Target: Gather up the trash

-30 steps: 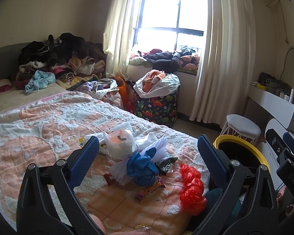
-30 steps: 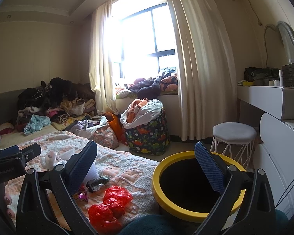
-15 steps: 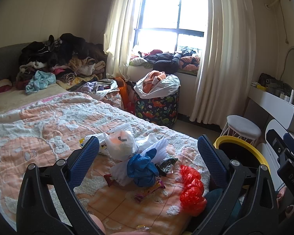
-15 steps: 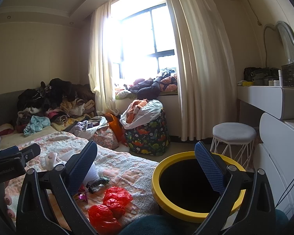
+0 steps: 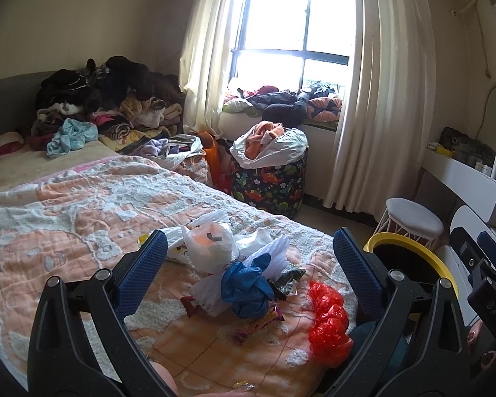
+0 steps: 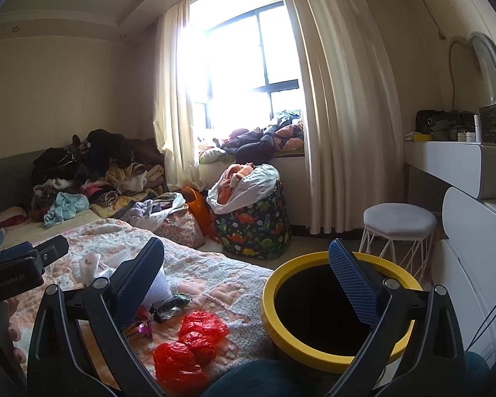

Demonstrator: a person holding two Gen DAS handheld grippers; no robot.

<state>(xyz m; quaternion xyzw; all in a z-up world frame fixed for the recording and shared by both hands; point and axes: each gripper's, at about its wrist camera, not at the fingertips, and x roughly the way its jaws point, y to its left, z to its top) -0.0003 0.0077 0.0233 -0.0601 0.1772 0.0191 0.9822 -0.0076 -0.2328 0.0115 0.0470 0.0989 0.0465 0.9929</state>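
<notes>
trash pile point(image 5: 234, 274): lying in a loose heap on the near part of the bed, left of the bin; nothing is gripping it
white bag point(image 5: 211, 248): sitting at the far side of the heap, orange contents showing through
blue bag point(image 5: 248, 286): crumpled at the near side of the heap, resting against white foam-like wrap
red bag point(image 5: 329, 322): lying apart from the heap at the near right edge of the bed, closest to the bin; also showing in the right wrist view point(image 6: 188, 344)
small wrappers point(image 5: 258, 322): scattered flat on the blanket just near of the blue bag; print too small to tell
bin point(image 6: 334, 307): standing on the floor just right of the bed, yellow rim, black inside, mouth facing up; contents cannot be told
left gripper point(image 5: 248, 258): hovering over the near bed, fingers spread wide, framing the heap, holding nothing
right gripper point(image 6: 248, 264): hovering between bed edge and bin, fingers spread wide, right finger overlapping the bin rim in view, holding nothing
bed point(image 5: 66, 218): covered by a peach and white blanket, clothes piling at the far left end
laundry basket point(image 5: 271, 178): dinosaur print, standing on the floor by the window, stuffed with clothes
stool point(image 6: 398, 228): white, standing far of the bin, near the dresser
dresser point(image 6: 473, 231): white, running along the right wall
</notes>
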